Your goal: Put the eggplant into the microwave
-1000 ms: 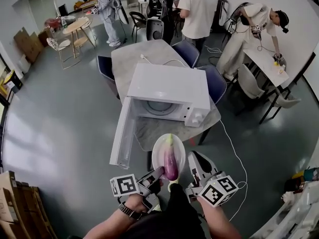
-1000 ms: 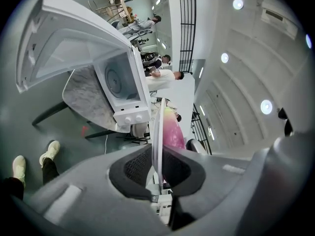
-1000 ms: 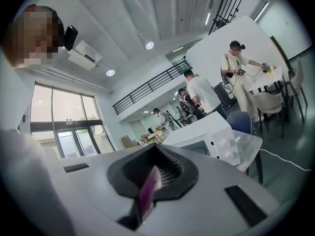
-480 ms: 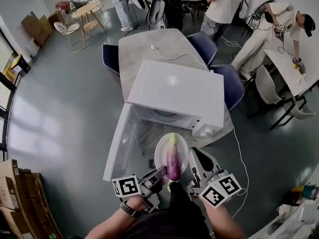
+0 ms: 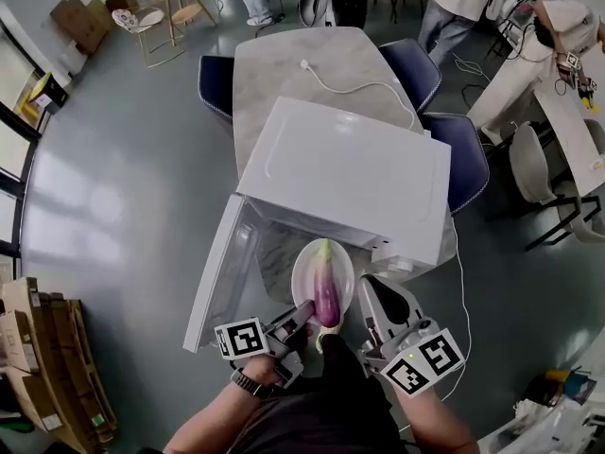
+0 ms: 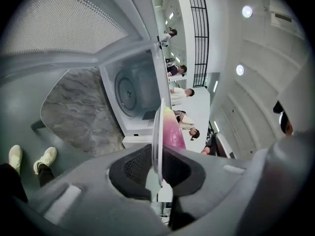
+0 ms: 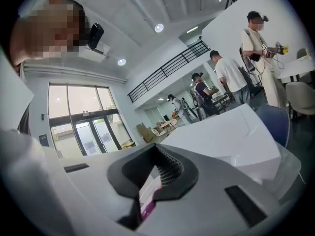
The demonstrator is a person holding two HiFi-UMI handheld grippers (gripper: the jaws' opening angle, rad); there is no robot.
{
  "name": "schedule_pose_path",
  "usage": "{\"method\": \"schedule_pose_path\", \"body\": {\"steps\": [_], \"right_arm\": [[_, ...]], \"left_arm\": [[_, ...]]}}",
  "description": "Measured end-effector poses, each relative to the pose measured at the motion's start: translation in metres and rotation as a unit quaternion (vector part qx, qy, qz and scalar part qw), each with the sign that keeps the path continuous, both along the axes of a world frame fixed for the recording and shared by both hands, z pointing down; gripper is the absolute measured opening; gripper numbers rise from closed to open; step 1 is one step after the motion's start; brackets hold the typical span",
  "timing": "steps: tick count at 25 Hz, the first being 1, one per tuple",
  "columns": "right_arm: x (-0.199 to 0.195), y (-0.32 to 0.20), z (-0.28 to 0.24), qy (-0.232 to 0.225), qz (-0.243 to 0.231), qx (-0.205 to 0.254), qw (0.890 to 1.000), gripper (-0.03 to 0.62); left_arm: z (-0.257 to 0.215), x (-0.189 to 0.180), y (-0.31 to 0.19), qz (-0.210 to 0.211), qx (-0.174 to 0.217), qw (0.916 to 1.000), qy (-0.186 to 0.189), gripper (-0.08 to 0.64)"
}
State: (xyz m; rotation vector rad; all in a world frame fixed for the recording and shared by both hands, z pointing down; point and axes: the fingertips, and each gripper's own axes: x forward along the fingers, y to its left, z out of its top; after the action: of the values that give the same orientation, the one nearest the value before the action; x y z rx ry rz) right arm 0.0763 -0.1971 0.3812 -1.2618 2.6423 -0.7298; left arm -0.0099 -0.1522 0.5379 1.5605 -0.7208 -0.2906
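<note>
A purple eggplant (image 5: pixel 325 287) with a green stem lies on a white plate (image 5: pixel 301 274), held in front of the white microwave (image 5: pixel 350 173). The microwave door (image 5: pixel 219 272) hangs open to the left. My left gripper (image 5: pixel 304 312) is shut on the plate's near-left rim. In the left gripper view the plate (image 6: pixel 157 132) stands edge-on between the pads, with the eggplant (image 6: pixel 173 132) beyond and the microwave cavity (image 6: pixel 133 90) ahead. My right gripper (image 5: pixel 365 291) is at the plate's right rim. In the right gripper view, a white strip of plate (image 7: pixel 147 191) shows between its near-closed jaws.
The microwave stands at the near end of a marble table (image 5: pixel 284 74), its cable (image 5: pixel 350 88) trailing across the top. Blue chairs (image 5: pixel 216 83) (image 5: pixel 463 154) flank the table. Cardboard boxes (image 5: pixel 38 348) line the left wall. People stand at the far end.
Both grippers have carried the plate and eggplant forward and a little down. The plate now sits just in front of the open cavity. Neither grip has changed.
</note>
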Motion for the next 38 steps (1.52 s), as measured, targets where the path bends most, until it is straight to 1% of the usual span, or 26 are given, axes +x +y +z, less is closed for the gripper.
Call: {"method": "schedule_pose_path", "body": {"steps": [2, 5, 8, 11, 14, 18, 25, 28, 31, 38], "right_arm": [[-0.007, -0.002, 0.008, 0.002, -0.004, -0.009, 1.0, 0.002], [-0.016, -0.001, 0.026, 0.017, 0.0, -0.017, 1.0, 0.002], [-0.018, 0.001, 0.048, 0.026, 0.018, -0.025, 0.999, 0.002], [-0.02, 0.001, 0.074, 0.039, 0.033, -0.031, 0.998, 0.002], [-0.025, 0.0, 0.091, 0.042, 0.042, -0.031, 0.998, 0.002], [-0.024, -0.001, 0.097, 0.033, 0.06, -0.025, 0.997, 0.002], [-0.015, -0.001, 0.109, 0.03, 0.08, -0.02, 0.996, 0.002], [-0.011, -0.002, 0.116, 0.024, 0.088, -0.022, 0.996, 0.002], [-0.011, -0.003, 0.118, 0.021, 0.088, -0.021, 0.996, 0.002], [-0.005, -0.007, 0.123, 0.022, 0.088, -0.026, 0.996, 0.002]], "left_arm": [[0.004, -0.003, -0.008, -0.004, -0.001, 1.0, -0.003, 0.043], [0.016, -0.009, -0.025, -0.006, 0.015, 0.9999, -0.004, 0.043], [0.036, -0.008, -0.039, -0.007, 0.003, 0.9998, 0.019, 0.043], [0.055, -0.005, -0.053, -0.006, -0.005, 0.9996, 0.026, 0.043], [0.067, 0.0, -0.065, -0.016, -0.015, 0.9988, 0.044, 0.043], [0.082, 0.002, -0.08, -0.024, -0.009, 0.9989, 0.038, 0.043], [0.104, 0.004, -0.109, -0.048, -0.01, 0.9979, 0.042, 0.043], [0.113, 0.005, -0.116, -0.059, -0.016, 0.9972, 0.043, 0.043], [0.121, 0.007, -0.119, -0.066, -0.025, 0.9967, 0.04, 0.044], [0.129, 0.006, -0.134, -0.079, -0.027, 0.9957, 0.04, 0.044]]}}
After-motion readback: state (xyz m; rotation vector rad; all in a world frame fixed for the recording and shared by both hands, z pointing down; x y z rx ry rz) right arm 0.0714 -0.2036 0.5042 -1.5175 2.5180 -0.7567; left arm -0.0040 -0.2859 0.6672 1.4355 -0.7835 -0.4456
